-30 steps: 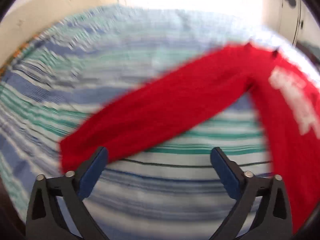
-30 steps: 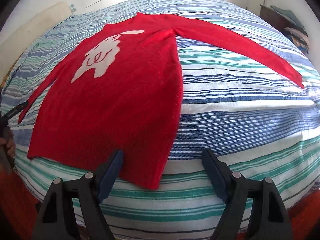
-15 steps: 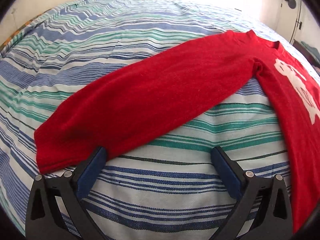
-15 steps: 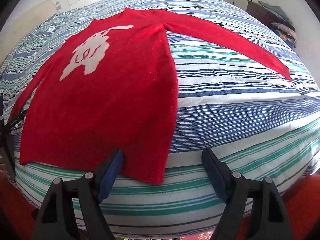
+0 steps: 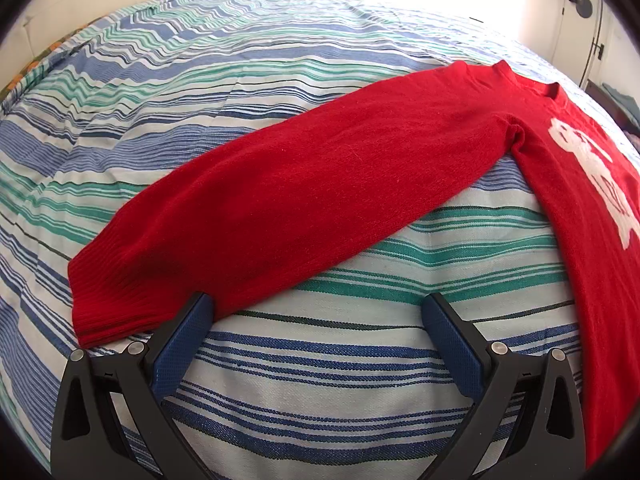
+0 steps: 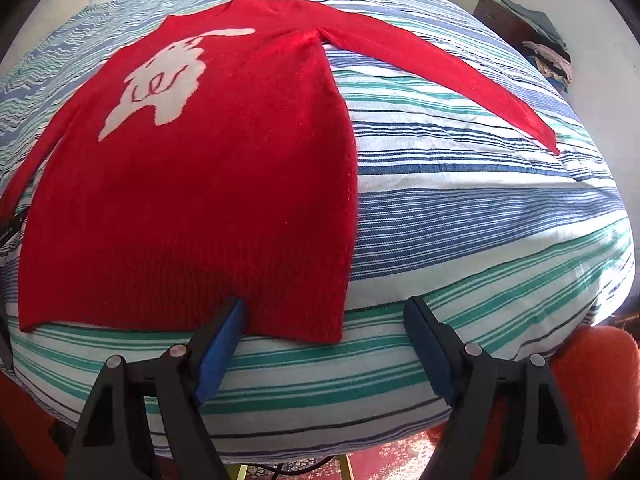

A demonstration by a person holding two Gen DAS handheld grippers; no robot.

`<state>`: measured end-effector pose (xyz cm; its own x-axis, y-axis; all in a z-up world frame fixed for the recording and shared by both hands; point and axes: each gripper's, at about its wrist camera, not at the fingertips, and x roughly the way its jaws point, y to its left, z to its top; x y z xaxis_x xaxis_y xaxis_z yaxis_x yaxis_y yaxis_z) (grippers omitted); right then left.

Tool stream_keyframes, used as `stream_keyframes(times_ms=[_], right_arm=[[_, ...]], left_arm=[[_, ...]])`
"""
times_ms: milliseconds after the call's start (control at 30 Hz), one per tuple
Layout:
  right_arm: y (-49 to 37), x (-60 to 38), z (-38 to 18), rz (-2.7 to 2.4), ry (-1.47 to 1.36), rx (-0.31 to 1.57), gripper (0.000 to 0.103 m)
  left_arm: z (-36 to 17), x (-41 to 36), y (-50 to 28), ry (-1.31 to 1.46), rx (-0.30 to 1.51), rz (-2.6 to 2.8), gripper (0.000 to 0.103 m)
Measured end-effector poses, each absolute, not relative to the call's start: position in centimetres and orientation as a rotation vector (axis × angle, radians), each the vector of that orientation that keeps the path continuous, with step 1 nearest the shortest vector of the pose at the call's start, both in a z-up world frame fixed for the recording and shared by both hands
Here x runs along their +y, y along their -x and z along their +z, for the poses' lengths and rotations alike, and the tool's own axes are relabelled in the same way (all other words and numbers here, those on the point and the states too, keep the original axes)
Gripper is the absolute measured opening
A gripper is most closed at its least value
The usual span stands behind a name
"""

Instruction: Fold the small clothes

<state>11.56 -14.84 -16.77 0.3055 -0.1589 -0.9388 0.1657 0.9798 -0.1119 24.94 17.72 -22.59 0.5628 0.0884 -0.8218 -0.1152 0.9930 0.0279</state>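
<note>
A red sweater point(image 6: 208, 184) lies flat and unfolded on the striped bed point(image 6: 460, 208), both sleeves stretched out. The left gripper point(image 5: 316, 312) is spread wide beside one sleeve's cuff point(image 5: 108, 292), pinching nothing. The right gripper point(image 6: 324, 320) is spread over the hem's corner, empty too.

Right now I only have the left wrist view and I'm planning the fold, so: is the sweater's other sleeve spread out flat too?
Observer: Yes, the far sleeve lies straight out on the striped bedcover.
Operator: Is the hem in view?
Observer: Yes, the hem lies flat near the bed's front edge.
Operator: Is the right gripper holding it?
Observer: No, the right gripper is open at the hem's corner.
</note>
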Motion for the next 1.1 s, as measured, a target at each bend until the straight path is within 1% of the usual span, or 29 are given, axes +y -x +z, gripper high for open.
stream_keyframes(times_ms=[633, 1100], right_arm=[[-11.0, -14.0, -16.8, -0.234, 0.026, 1.263, 0.081], [-11.3, -14.2, -17.5, -0.251, -0.001, 1.259, 0.085]], left_arm=[[-22.6, 17.7, -24.9, 0.030, 0.966, 0.120, 0.103], [-22.6, 17.7, -25.0, 0.030, 0.965, 0.120, 0.103]])
